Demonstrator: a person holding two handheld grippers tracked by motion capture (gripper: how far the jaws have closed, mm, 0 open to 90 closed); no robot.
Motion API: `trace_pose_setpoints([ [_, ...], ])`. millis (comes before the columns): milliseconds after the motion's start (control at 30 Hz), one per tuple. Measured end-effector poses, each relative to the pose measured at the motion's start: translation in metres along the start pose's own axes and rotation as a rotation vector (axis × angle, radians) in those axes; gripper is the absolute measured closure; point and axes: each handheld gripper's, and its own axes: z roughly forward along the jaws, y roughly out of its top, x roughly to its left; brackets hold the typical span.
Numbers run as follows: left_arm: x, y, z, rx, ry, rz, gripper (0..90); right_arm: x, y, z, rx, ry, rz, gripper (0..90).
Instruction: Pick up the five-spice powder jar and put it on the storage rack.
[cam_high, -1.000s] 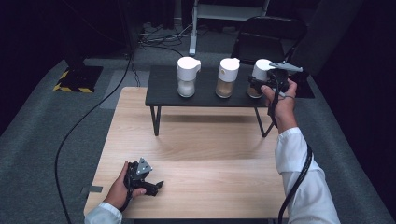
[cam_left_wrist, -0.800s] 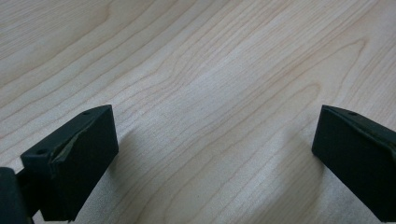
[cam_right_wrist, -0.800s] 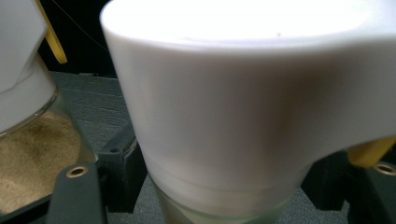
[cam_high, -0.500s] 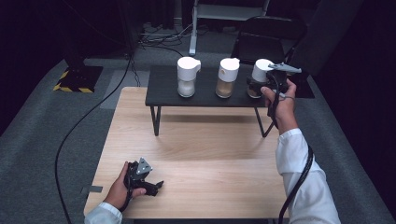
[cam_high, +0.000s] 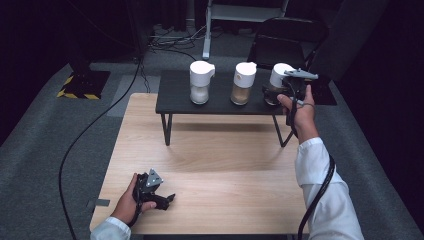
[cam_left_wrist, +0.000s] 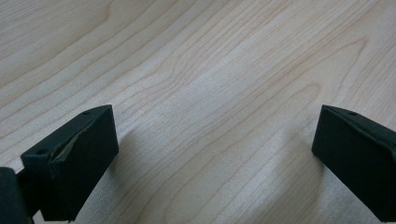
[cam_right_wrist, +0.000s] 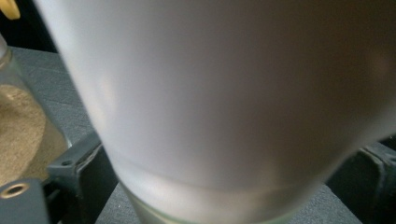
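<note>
High view: right gripper (cam_high: 275, 92) at the far right jar (cam_high: 278, 83), jaws just opening either side of it; left gripper (cam_high: 167, 198) rests wide open on the surface (cam_high: 225, 165).

In the high view a light from above falls on the pale wooden table (cam_high: 215, 165), leaving the surrounding floor and background dim to near black, and the black shelf (cam_high: 220, 97) throws a soft shadow onto the wood beneath it. The left gripper view is evenly lit and sharp on the wood grain, with faint shadows spreading from the two jaws. The right gripper view is badly out of focus, the white jar lid (cam_right_wrist: 224, 93) so close that it blurs into a smooth grey-white haze
</note>
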Motion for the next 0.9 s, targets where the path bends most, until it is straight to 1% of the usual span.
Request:
trace_pose_setpoints([
  [33,0.0,0.0,0.0,0.0,0.0,0.0,0.0,-0.002,-0.001,0.001,0.001,0.016,-0.015,4.3],
  [67,0.0,0.0,0.0,0.0,0.0,0.001,0.0,-0.002,-0.002,0.001,-0.001,0.02,-0.018,3.4],
  [167,0.0,0.0,0.0,-0.001,0.0,0.001,0.0,0.0,-0.006,0.0,-0.023,0.014,-0.047,1.8],
  [233,0.0,0.0,0.0,-0.001,0.0,0.001,0.0,0.004,-0.012,-0.002,-0.059,-0.003,-0.082,1.1],
  [333,0.0,0.0,0.0,-0.001,0.0,0.002,0.0,0.008,-0.015,-0.005,-0.075,-0.015,-0.11,1.1],
  [467,0.0,0.0,0.0,-0.002,0.0,0.001,0.0,0.016,-0.021,-0.011,-0.103,-0.064,-0.155,1.1],
  [533,0.0,0.0,0.0,-0.002,0.0,0.002,0.0,0.019,-0.022,-0.015,-0.106,-0.079,-0.164,1.1],
  [667,0.0,0.0,0.0,-0.002,0.0,0.002,0.0,0.02,-0.027,-0.021,-0.127,-0.084,-0.171,1.1],
  [733,0.0,0.0,0.0,-0.001,0.0,0.001,0.0,0.019,-0.029,-0.025,-0.137,-0.07,-0.168,1.1],
  [900,0.0,0.0,0.0,-0.001,0.0,0.002,0.0,0.021,-0.036,-0.032,-0.174,-0.076,-0.183,1.2],
])
